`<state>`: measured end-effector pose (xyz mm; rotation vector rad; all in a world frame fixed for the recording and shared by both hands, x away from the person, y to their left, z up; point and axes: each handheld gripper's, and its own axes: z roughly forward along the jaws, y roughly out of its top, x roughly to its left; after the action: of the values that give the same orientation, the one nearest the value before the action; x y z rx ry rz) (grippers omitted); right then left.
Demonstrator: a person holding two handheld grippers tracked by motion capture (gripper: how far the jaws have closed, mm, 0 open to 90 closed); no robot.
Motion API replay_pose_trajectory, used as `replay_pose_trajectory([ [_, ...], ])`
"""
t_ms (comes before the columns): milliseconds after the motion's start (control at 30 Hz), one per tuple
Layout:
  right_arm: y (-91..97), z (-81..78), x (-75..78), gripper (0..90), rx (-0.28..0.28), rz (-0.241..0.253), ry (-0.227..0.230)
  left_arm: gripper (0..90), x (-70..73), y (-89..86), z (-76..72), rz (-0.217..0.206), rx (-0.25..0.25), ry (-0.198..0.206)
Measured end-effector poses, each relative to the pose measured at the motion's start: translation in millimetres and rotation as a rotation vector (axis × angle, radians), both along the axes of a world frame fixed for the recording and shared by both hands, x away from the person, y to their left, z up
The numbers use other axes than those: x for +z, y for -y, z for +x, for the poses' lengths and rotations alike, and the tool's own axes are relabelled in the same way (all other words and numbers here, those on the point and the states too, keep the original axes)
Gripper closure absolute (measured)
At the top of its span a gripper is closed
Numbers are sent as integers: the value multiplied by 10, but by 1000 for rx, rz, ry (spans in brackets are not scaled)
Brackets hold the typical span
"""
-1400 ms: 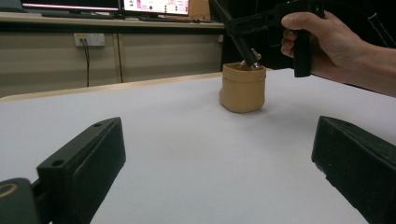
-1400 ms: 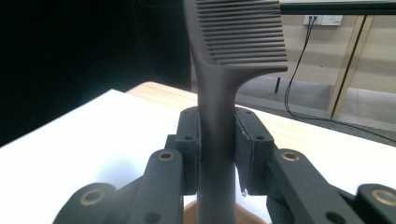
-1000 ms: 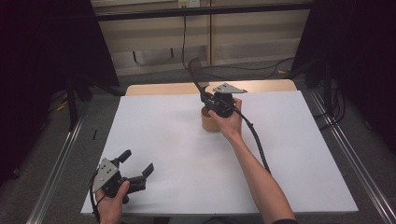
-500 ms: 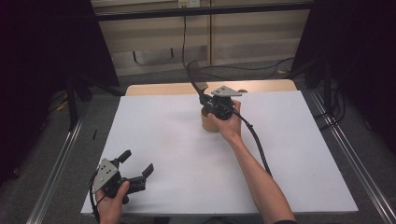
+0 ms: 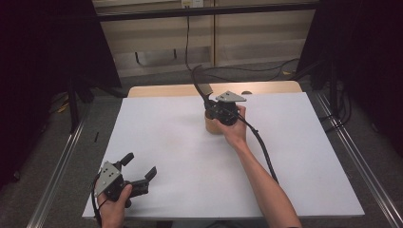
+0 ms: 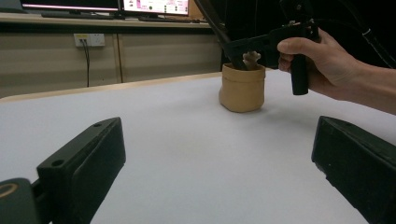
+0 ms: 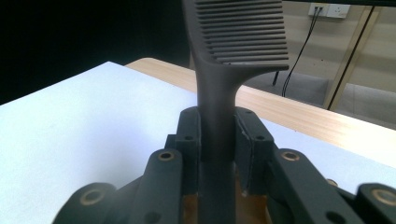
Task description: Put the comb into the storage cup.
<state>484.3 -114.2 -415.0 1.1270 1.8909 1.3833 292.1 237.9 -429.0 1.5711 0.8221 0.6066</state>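
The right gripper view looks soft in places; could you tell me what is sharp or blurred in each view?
Right gripper view: comb teeth crisp, nearest jaw links soft. Left gripper view: near jaws blurred, tan pouch fairly sharp. High view: evenly lit, dark surroundings.

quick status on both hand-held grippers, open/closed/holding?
Left hand-held gripper: open, empty, near the table's front-left corner.
Right hand-held gripper: closed on the black comb, above the tan pouch.

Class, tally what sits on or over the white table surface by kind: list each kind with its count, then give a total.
Handheld grippers: 2 (left gripper, open; right gripper, shut on the comb)
Dark combs: 1 (comb)
Tan cups: 1 (cup, under the right gripper)
Pale item inside the cup: 1 (item, kind unclear)
Total: 5
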Motion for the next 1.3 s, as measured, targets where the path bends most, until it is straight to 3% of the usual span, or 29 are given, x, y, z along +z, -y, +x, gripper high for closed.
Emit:
replay_pose_trajectory([
  [133,9,-5,1,728,-12,10,-6,30,2,1,-1,-4,0,0],
  [500,19,-23,-55,727,-27,-21,-19,31,1,3,-1,-1,1,1],
  [700,5,-34,-142,727,-28,-74,-45,31,-1,32,-9,6,-19,-1],
  [1300,-3,-58,-163,682,-29,-72,-63,30,2,13,-3,7,-11,1],
])
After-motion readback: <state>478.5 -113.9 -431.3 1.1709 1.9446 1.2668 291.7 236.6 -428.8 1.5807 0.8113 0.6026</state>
